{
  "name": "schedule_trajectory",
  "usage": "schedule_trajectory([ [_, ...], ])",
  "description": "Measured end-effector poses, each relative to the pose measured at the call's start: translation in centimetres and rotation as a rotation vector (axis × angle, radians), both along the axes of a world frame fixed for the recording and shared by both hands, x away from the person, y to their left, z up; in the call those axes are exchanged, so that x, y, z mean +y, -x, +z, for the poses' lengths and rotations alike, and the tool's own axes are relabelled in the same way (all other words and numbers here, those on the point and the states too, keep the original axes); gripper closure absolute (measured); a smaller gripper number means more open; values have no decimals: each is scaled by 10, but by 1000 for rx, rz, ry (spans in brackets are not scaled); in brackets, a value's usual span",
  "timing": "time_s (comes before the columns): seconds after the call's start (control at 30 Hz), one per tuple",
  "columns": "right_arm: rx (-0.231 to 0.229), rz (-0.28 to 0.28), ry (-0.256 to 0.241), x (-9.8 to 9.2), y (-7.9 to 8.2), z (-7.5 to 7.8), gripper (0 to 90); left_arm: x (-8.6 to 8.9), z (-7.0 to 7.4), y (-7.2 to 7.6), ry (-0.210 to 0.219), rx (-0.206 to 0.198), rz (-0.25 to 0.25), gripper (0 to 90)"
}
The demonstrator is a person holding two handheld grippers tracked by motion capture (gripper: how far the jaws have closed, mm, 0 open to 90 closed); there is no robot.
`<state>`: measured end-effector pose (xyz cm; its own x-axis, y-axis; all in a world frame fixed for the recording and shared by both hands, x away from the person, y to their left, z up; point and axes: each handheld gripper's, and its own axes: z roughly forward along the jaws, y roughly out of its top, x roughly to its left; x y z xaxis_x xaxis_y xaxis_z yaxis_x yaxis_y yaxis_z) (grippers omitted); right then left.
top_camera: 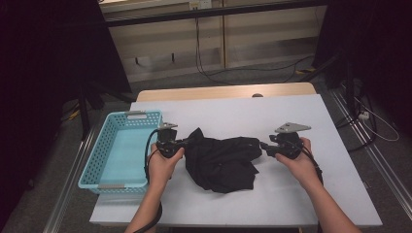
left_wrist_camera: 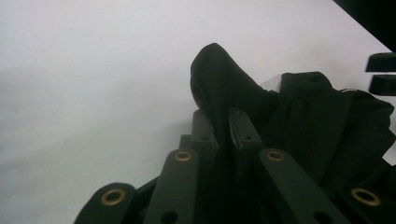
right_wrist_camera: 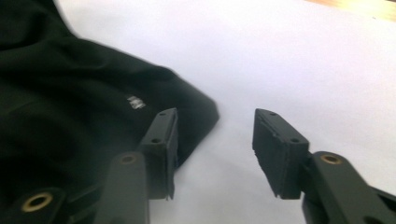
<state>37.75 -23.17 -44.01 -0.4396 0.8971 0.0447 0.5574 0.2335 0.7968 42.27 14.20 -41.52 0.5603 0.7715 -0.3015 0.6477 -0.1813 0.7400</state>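
A crumpled black cloth lies in the middle of the white table. My left gripper is at the cloth's left edge, shut on a fold of it; in the left gripper view that fold sticks up from between the closed jaws. My right gripper is at the cloth's right edge and stands open. In the right gripper view its left jaw rests over the cloth's corner while the right jaw is over bare table, with nothing held between them.
A light blue plastic basket stands at the table's left side, close beside my left hand. The white table surface stretches behind and to the right of the cloth. Cables run across the floor beyond the table.
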Motion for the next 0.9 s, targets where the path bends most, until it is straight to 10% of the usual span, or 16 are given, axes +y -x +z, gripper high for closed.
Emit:
schedule_trajectory([
  [0.33, 102, -11, 6, 22, -14, -23, 455, 1, -3, -1, -7, 10, -4, 818],
  [0.47, 97, 19, 25, 25, -12, -22, 736, 1, -3, -1, -9, 7, -4, 773],
  [0.7, 44, -12, -41, 5, -9, -8, 854, 0, 5, -1, -53, -62, 34, 345],
  [0.9, 45, -34, -51, -5, -5, -7, 852, -12, 2, -4, -75, -63, 1, 209],
])
